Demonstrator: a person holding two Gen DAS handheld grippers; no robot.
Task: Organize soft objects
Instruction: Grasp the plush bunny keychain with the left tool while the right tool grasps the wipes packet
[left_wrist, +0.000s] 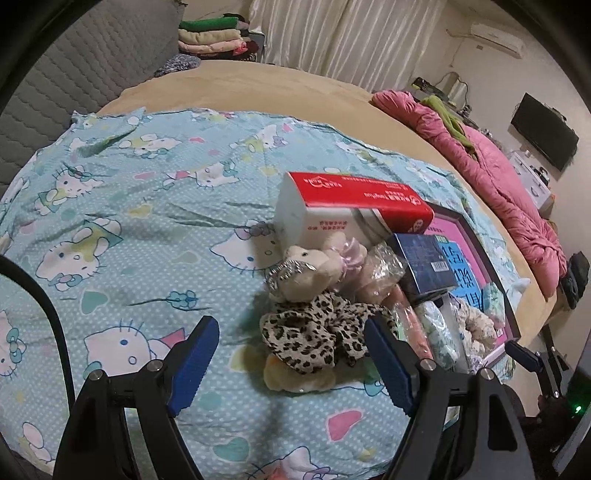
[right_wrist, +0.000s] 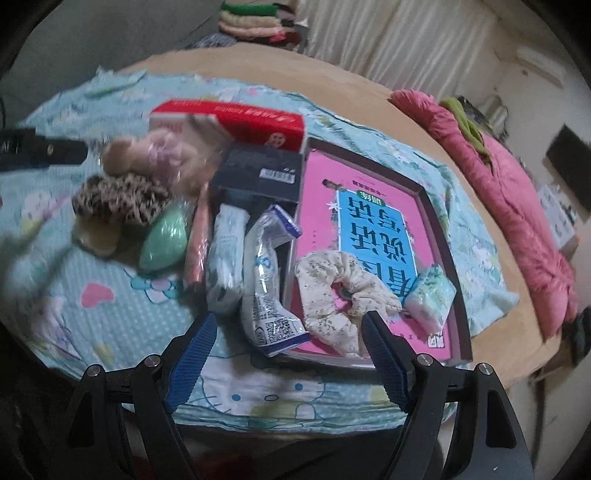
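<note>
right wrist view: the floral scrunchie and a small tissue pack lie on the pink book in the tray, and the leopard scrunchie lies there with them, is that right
Not quite. In the right wrist view the leopard scrunchie lies outside the tray, on the cartoon-cat sheet to the left. The floral scrunchie and small tissue pack do lie on the pink book in the tray.

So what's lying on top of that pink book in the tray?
On the pink book lie a pale floral scrunchie and a small tissue pack. They cover part of the cover's lower lettering; whatever is beneath the book in the tray is hidden.
</note>
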